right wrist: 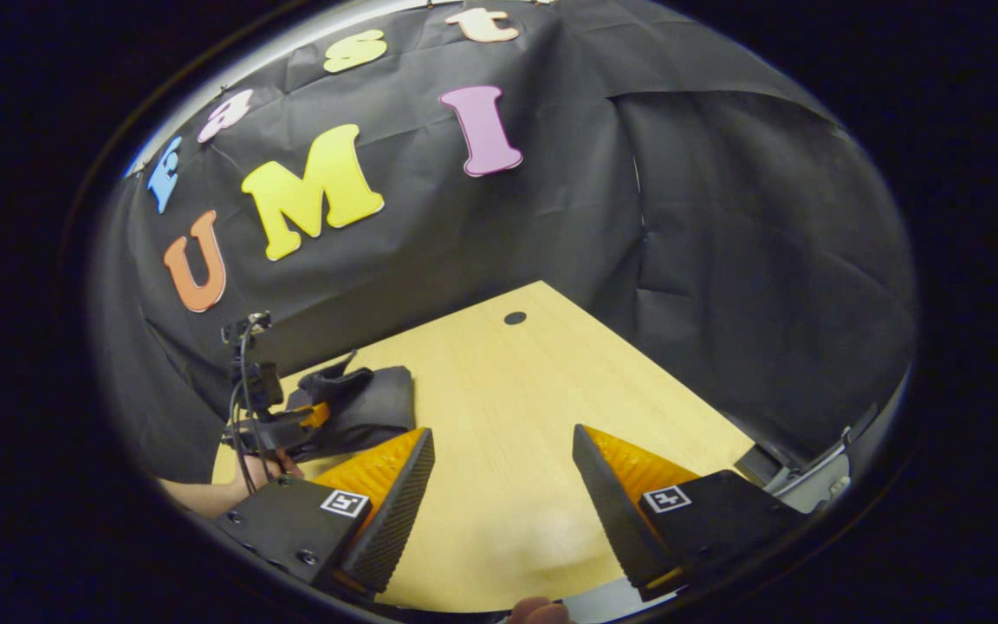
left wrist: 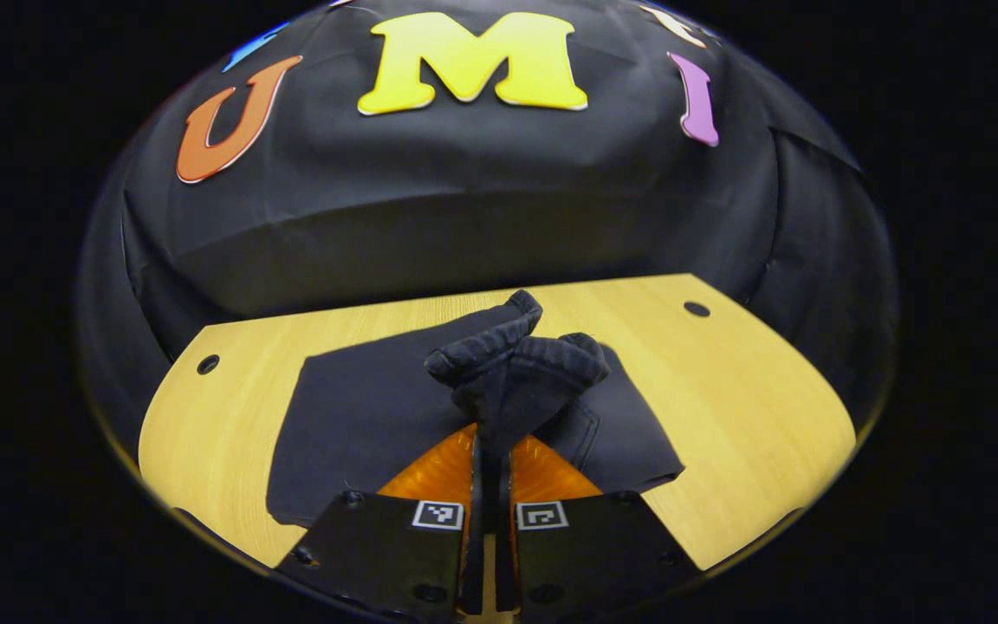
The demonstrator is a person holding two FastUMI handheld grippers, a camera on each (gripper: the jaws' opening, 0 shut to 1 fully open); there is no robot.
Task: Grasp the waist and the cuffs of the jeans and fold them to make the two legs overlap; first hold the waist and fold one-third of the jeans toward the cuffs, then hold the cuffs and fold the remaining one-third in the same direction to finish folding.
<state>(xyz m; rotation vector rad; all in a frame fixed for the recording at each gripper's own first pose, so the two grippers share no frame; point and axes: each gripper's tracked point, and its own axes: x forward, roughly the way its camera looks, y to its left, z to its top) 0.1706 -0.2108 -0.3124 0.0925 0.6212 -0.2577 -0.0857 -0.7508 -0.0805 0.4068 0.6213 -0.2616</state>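
From where I sit the fold looks late in its course: the dark, near-black denim jeans lie on the pale wood-grain desk as a short flat block, and my left gripper has its jaws clenched on a thick hemmed bundle that I take for the cuffs, lifted above the block. I judge the leg overlap and the waist fold done; what is left is laying this end down over the block and letting go.

The left gripper view gives me the pinch itself and the hem bunched at the tips. The right gripper view shows my right gripper with jaws released wide over bare desk, well apart from the jeans, and the person's hand holding the left gripper beside them.
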